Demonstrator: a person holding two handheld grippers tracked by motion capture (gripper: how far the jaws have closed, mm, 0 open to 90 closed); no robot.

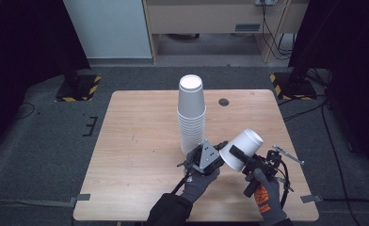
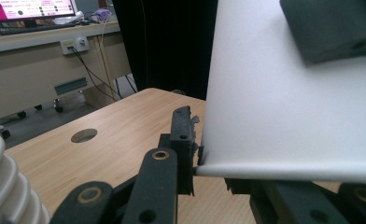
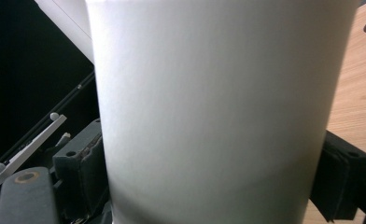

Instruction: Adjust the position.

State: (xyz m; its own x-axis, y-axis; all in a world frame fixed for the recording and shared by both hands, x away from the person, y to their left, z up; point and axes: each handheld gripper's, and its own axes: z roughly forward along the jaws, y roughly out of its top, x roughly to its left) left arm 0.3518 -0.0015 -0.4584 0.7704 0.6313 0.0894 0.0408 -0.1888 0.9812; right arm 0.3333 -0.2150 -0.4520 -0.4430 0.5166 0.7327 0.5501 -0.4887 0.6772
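Scanning from the left of the high view, I find bare wooden table (image 1: 135, 141) first, then the tall stack of white cups (image 1: 191, 113) standing upside down near the middle, its ribbed rims piled one over another. Just in front of the stack's foot sits my left gripper (image 1: 219, 149), carried by a grey-gloved hand (image 1: 199, 181) whose dark sleeve comes up from the near edge; the grey three-cornered plate on top faces up and the jaws point to the right, toward the loose cup. That single white cup (image 1: 241, 148) is plain and smooth, tilted so its closed bottom points up and away to the right and its open rim faces down toward the left. In the left gripper view the cup's rolled rim (image 2: 284, 170) lies between my jaws, with the left pad (image 2: 183, 140) pressed against the lip, so I read that gripper as clenched on the rim. Further right, my right gripper (image 1: 246, 160) is held by an orange-and-grey gloved hand (image 1: 265, 197), angled up and to the left from the near right corner. In the right gripper view the cup wall (image 3: 214, 112) stands between the two black pads, one at each flank and both touching it, so this gripper grasps the cup around its body, above the table.
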